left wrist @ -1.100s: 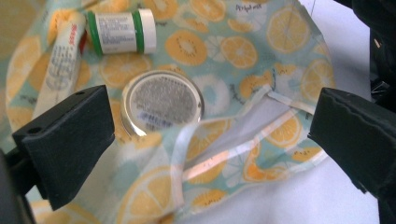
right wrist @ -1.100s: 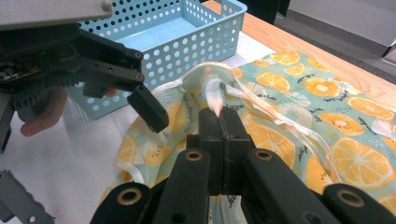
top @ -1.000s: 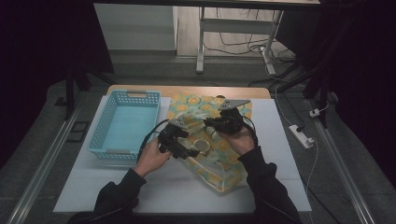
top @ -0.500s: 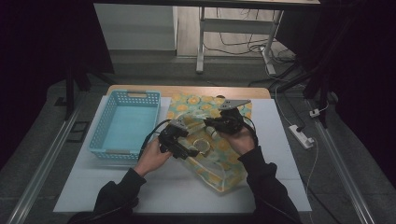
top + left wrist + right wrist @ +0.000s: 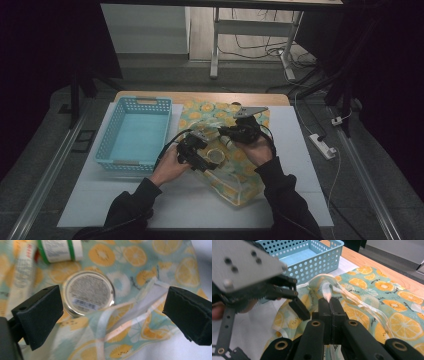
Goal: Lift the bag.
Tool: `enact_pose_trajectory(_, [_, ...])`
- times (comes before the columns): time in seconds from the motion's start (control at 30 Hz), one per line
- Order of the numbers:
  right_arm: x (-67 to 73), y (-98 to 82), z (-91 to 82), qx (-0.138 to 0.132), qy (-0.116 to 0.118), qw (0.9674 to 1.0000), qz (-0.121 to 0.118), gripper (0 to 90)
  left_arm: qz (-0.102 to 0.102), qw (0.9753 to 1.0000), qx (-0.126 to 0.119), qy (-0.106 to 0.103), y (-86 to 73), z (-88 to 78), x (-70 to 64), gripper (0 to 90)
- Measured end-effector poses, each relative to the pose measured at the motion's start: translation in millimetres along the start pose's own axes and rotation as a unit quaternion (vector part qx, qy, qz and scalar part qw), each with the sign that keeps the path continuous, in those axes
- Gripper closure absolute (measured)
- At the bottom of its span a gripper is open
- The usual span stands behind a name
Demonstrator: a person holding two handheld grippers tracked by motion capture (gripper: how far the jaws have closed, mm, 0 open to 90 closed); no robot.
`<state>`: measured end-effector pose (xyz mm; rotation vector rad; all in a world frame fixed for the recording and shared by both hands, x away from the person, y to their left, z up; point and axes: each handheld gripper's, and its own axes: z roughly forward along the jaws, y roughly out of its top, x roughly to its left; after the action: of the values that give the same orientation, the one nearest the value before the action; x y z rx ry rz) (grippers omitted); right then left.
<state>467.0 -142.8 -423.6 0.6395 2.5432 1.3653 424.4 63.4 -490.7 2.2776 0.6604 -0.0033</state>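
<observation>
fruit-print bag [image 5: 235,165] lies flat on the white table [image 5: 300,200], just right of the blue basket [image 5: 135,135]. right gripper [image 5: 331,300] has its jaws pressed together on the bag's clear handle strap [image 5: 325,290], lifting it off the cloth. left gripper [image 5: 110,315] hovers over the bag with jaws spread wide, holding nothing; a round jar [image 5: 87,293] lies inside the bag below, near one jaw. both forearms reach in from the near edge, hands close together over the bag.

- I see a wooden table [image 5: 150,96] covered by a white mat [image 5: 305,165].
- A light-blue perforated plastic basket [image 5: 134,135] sits on the mat's left.
- An orange-slice printed translucent bag [image 5: 240,185] lies just beside it.
</observation>
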Motion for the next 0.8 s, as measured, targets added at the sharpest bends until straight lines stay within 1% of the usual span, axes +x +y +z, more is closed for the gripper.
enact_pose_trajectory(0.07, [-0.2, -0.1, -0.2, 0.000, 0.000, 1.0000, 0.000, 90.0, 0.006, 0.9999, 0.012, -0.001, -1.5, 1.8, 0.0, 2.8])
enact_pose_trajectory(0.1, [-0.3, -0.2, -0.3, -0.001, 0.000, 1.0000, 0.000, 90.0, 0.008, 0.9998, 0.018, -0.005, -2.9, 3.0, 0.1, 3.2])
enact_pose_trajectory(0.17, [-0.5, -0.2, -0.5, -0.001, 0.000, 1.0000, 0.001, 90.0, 0.010, 0.9996, 0.026, -0.003, -5.1, 4.1, 0.4, 3.6])
enact_pose_trajectory(0.23, [-0.3, -0.2, -0.4, -0.001, 0.000, 1.0000, 0.001, 90.0, 0.010, 0.9994, 0.032, 0.004, -7.4, 4.2, 0.7, 6.1])
enact_pose_trajectory(0.27, [-0.2, -0.2, -0.4, 0.000, 0.000, 1.0000, 0.000, 90.0, 0.012, 0.9992, 0.035, 0.015, -8.9, 3.8, 0.5, 8.6])
enact_pose_trajectory(0.3, [-0.2, -0.2, -0.4, 0.000, 0.000, 1.0000, 0.000, 90.0, 0.013, 0.9991, 0.037, 0.019, -9.8, 3.6, 0.7, 11.6])
enact_pose_trajectory(0.37, [-0.3, -0.4, -0.2, 0.000, 0.000, 1.0000, 0.000, 90.0, 0.018, 0.9984, 0.045, 0.029, -12.0, 2.5, 1.0, 20.4])
enact_pose_trajectory(0.4, [-0.4, -0.5, -0.2, 0.000, 0.000, 1.0000, 0.000, 90.0, 0.017, 0.9982, 0.047, 0.034, -12.6, 2.0, 0.7, 24.3])
enact_pose_trajectory(0.43, [-0.5, -0.5, -0.1, 0.000, 0.000, 1.0000, 0.001, 90.0, 0.017, 0.9982, 0.047, 0.032, -12.8, 1.7, 0.5, 29.6])
enact_pose_trajectory(0.5, [-0.8, -0.8, 0.1, 0.001, 0.001, 1.0000, 0.001, 90.0, 0.015, 0.9980, 0.049, 0.036, -13.2, 1.2, -0.4, 39.4])
enact_pose_trajectory(0.57, [-0.7, -0.9, 0.4, 0.001, 0.001, 1.0000, 0.001, 90.0, 0.013, 0.9981, 0.051, 0.031, -14.0, 1.0, -0.4, 49.2])
enact_pose_trajectory(0.67, [-0.5, -0.9, 0.8, 0.002, 0.001, 1.0000, 0.001, 90.0, 0.008, 0.9976, 0.061, 0.033, -14.3, 1.1, -1.4, 57.7])
enact_pose_trajectory(0.73, [-0.5, -1.0, 1.0, 0.002, 0.001, 1.0000, 0.000, 90.0, 0.008, 0.9975, 0.064, 0.030, -14.4, 1.1, -3.1, 62.5])
enact_pose_trajectory(0.8, [-0.5, -1.1, 1.2, 0.002, 0.001, 1.0000, 0.001, 90.0, 0.008, 0.9974, 0.067, 0.024, -14.4, 1.4, -4.1, 69.7])
